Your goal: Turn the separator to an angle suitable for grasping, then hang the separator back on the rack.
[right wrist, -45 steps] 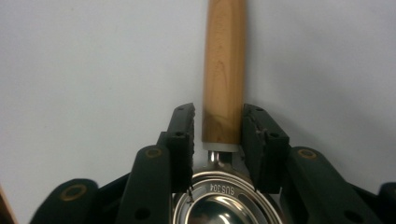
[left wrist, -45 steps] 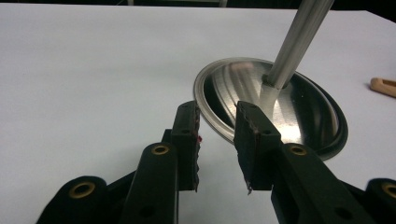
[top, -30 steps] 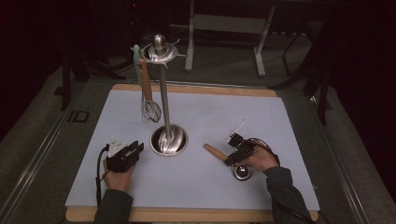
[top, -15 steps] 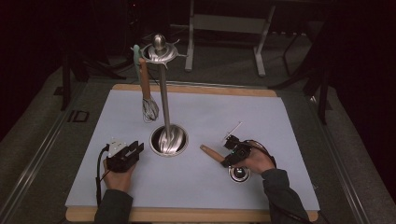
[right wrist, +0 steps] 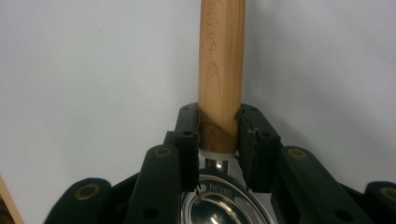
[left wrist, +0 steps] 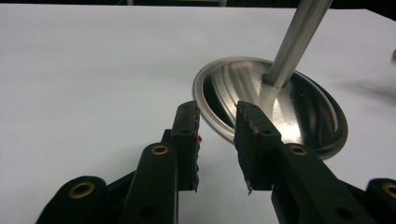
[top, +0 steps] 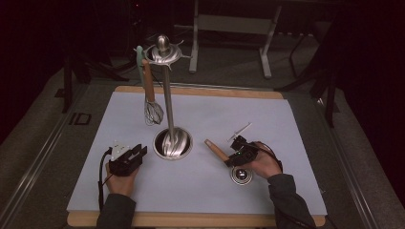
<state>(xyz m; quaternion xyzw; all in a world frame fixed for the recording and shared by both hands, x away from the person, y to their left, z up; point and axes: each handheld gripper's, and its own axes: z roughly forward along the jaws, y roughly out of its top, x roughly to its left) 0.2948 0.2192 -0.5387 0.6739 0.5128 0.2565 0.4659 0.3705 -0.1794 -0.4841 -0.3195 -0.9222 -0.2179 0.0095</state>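
Centrally, a pale mat covers the wooden counter, with dark room beyond. One steel rack stands mid-mat, one whisk hanging from it. Right tongs clamp one ladle by its wooden handle (bowl toward the hand), lying right of the rack's base. Left tongs are open, holding nothing, just beside that base. Bare mat lies free toward the far and right edges.
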